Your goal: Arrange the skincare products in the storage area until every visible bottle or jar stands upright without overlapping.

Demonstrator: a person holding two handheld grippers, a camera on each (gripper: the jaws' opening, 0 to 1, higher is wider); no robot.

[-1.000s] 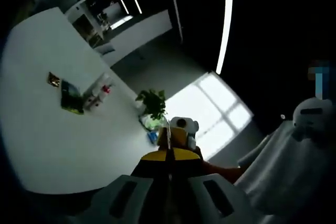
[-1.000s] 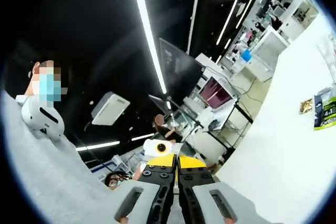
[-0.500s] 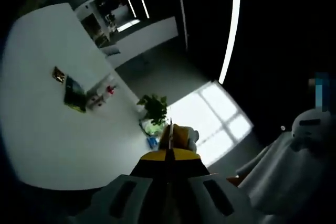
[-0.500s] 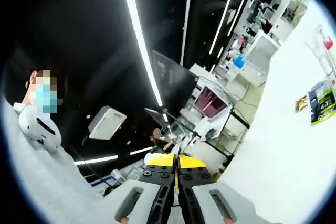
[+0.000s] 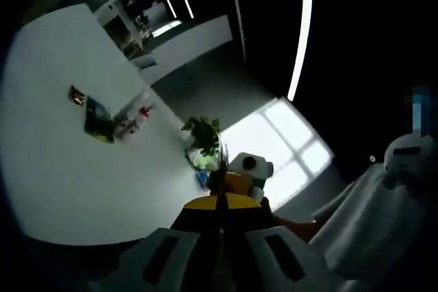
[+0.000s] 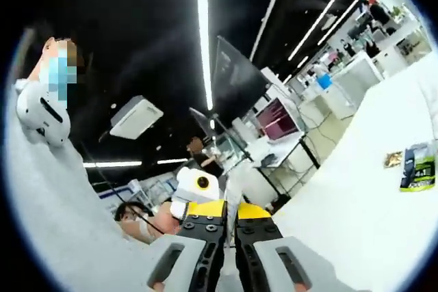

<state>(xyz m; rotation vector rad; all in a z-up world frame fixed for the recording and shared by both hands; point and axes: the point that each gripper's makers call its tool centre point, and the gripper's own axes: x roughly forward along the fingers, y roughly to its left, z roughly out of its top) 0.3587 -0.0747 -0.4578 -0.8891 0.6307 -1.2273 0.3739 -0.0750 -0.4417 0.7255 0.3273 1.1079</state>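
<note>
Skincare bottles [image 5: 131, 120]: far ahead-left of your left gripper [image 5: 220, 203], on white table [image 5: 61, 169].
Both grippers: clenched, empty; right gripper [image 6: 229, 211].

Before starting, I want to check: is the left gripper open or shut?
Shut: the left gripper shows its yellow-tipped jaws pressed together, nothing between them.

A table [image 5: 61, 169] carries a small cluster well out from the left gripper [image 5: 220, 200]: a flat packet [image 5: 98, 118] with a smaller packet [image 5: 77, 96] just beside it on the side away from the table's far edge, and a few bottles [image 5: 133, 117] standing between the flat packet and that edge. A potted plant [image 5: 202, 138] sits at the table's edge, nearer the gripper. In the right gripper view, both packets lie side by side near the table's far end, well apart from the right gripper [image 6: 229, 215].
</note>
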